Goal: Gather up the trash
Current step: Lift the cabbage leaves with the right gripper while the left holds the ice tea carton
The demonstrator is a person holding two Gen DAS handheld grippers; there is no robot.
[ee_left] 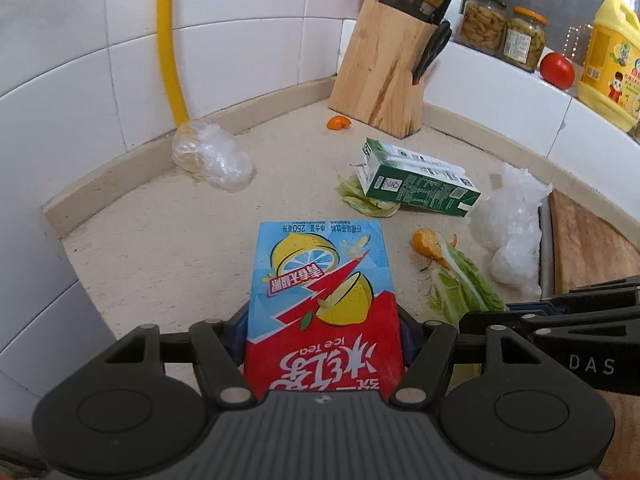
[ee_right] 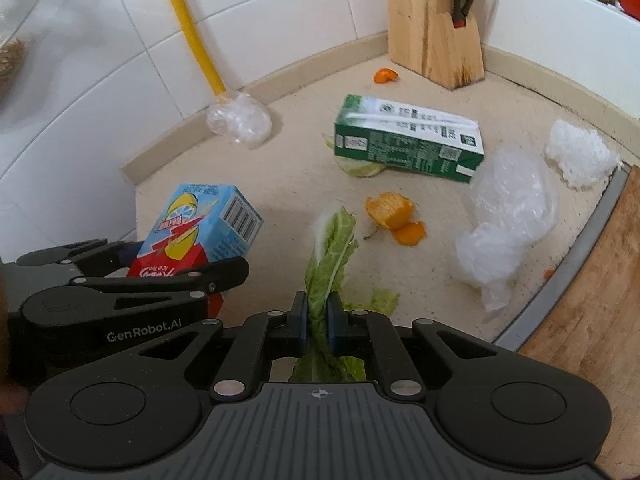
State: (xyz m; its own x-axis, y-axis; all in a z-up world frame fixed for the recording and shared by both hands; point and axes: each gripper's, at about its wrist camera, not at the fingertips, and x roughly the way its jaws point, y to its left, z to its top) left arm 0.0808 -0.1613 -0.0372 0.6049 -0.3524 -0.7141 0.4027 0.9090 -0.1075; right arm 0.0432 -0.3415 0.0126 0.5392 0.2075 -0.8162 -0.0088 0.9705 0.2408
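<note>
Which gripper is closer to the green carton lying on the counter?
Right, by a little. The right gripper, shut on a lettuce leaf, sits almost straight below the green carton; the left gripper, holding the iced tea box, is farther off to the left.

We count two drink cartons, one ice tea carton (ee_left: 324,308) and one green carton (ee_right: 408,138). We see three orange peel pieces (ee_right: 390,210), three crumpled plastic wraps (ee_right: 506,216), two cabbage leaves (ee_right: 330,256), two jars (ee_left: 482,24), one tomato (ee_left: 557,70), one knife block (ee_left: 384,76).
</note>
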